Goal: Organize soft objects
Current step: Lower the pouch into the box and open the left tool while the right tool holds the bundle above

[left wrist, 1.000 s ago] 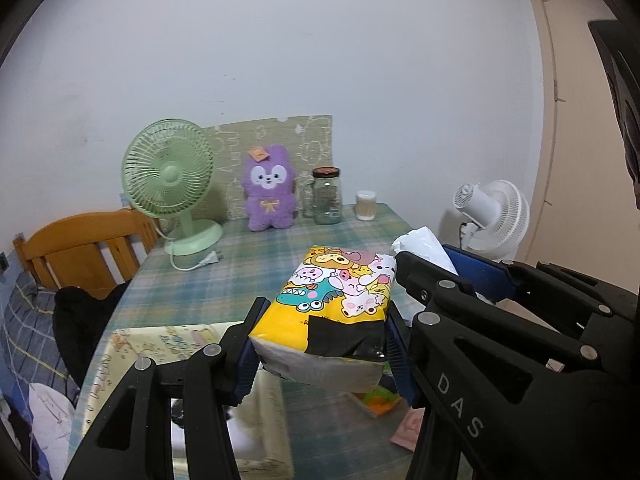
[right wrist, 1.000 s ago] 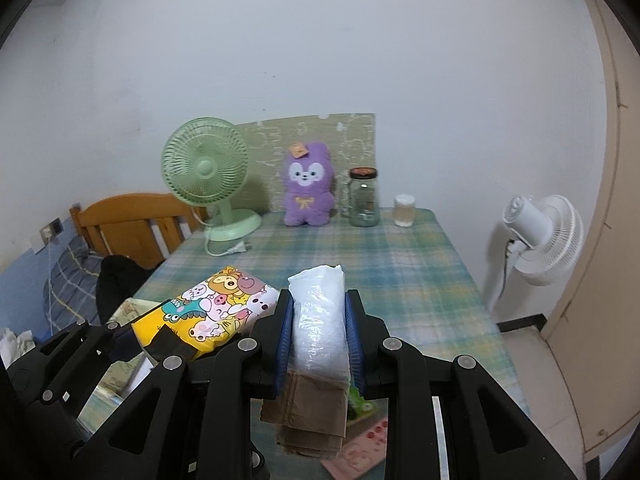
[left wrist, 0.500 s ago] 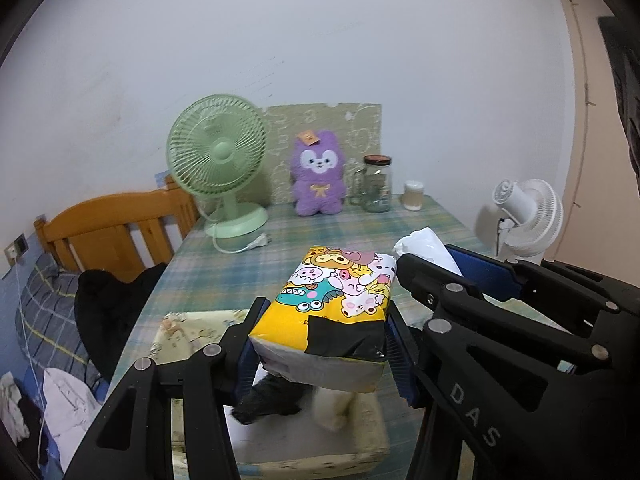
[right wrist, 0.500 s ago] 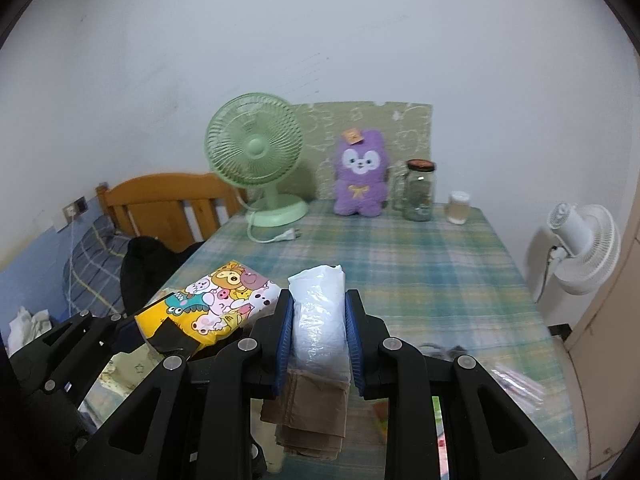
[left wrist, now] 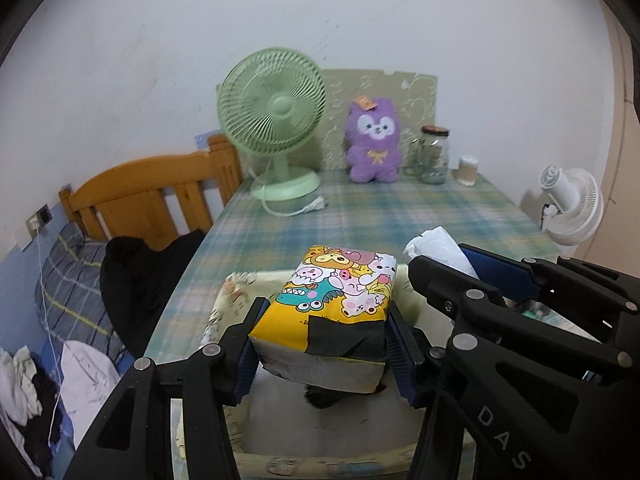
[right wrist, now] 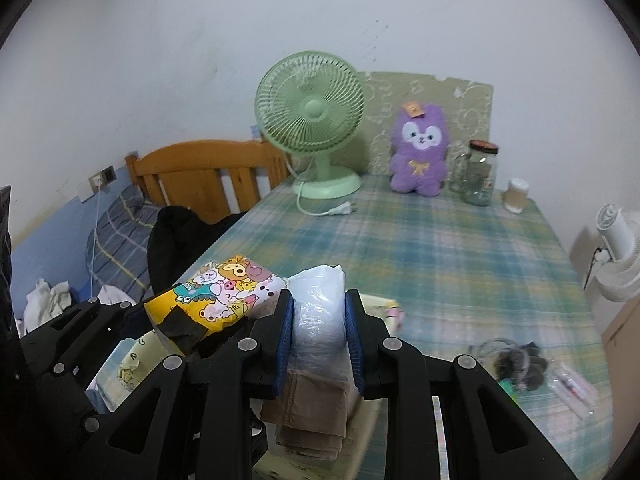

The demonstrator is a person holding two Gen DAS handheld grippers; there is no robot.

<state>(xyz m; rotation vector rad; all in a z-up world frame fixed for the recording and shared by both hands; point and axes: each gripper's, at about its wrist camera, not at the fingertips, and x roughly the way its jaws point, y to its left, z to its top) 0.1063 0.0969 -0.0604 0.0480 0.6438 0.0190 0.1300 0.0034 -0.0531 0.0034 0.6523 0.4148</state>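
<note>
The left hand-held gripper (left wrist: 324, 344) is clamped on a tissue pack (left wrist: 332, 300), held above the fabric bin (left wrist: 224, 292). The right hand-held gripper (right wrist: 320, 332) is clamped on a plastic bag (right wrist: 320, 312) beside the tissue pack, also over the bin. Both items look light and compressible; grip each across its short sides, mid-body. The film wrap probably slips. The bin rests on the worktop (right wrist: 440, 248).

I see glossy printed plastic wrap on the tissue pack (left wrist: 338, 292), crinkly clear plastic film on the bag (right wrist: 319, 312), matt black plastic gripper frames with blue ribbed pads (left wrist: 400, 356), woven plaid cloth on the table (right wrist: 420, 240), fuzzy purple plush (right wrist: 420, 152), varnished wood headboard (left wrist: 152, 196).
</note>
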